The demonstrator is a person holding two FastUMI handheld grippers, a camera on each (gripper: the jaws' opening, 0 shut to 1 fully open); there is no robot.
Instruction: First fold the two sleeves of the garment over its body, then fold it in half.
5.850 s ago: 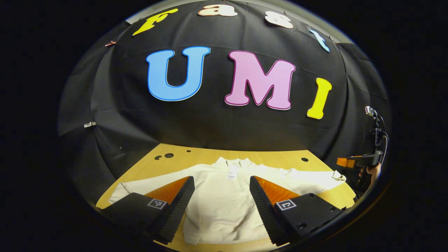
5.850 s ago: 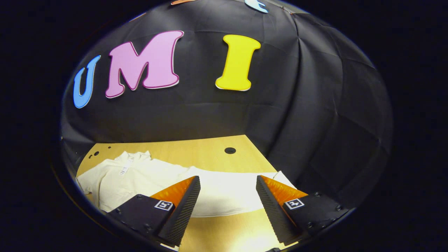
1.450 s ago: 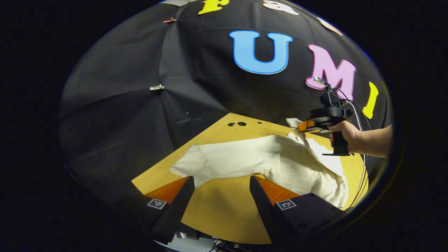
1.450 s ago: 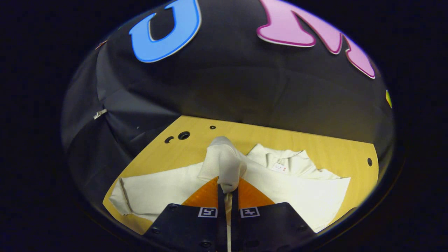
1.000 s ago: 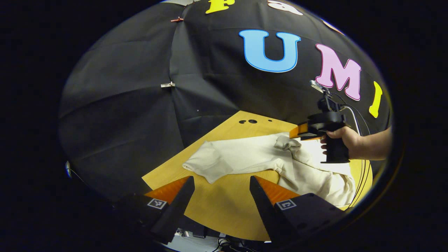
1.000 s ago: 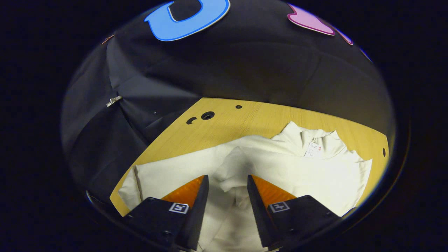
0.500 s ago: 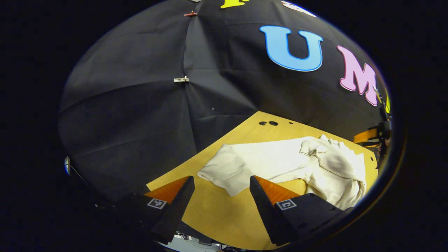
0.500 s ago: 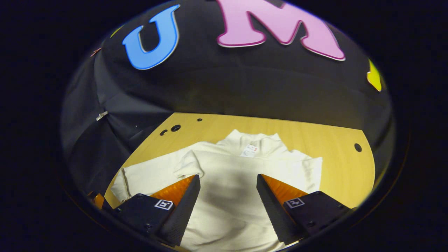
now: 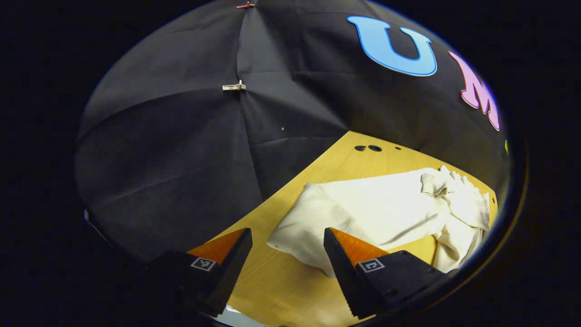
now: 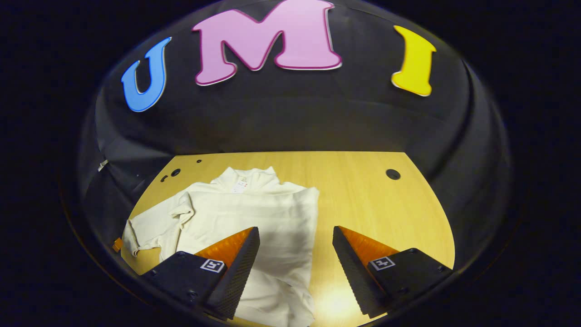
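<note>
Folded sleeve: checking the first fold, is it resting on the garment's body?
Touching. The right gripper view shows the folded sleeve lying flat across the garment's body, no gap between them.

Left gripper (image 9: 288, 261) held low, at six o'clock in the left gripper view, jaws spread wide with nothing between them. One finger at seven o'clock, the other at five o'clock, both angled inward toward twelve, tips apart. Pointed forward and slightly down.

Right gripper (image 10: 295, 259) likewise at six o'clock in the right gripper view, jaws spread wide and gripping nothing. Fingers set at seven and five o'clock, tips leaning toward each other yet well apart. Held level, aimed forward and downward. A small bit of the left gripper glimpsed at eight o'clock in the right gripper view, too little to tell its pose.
</note>
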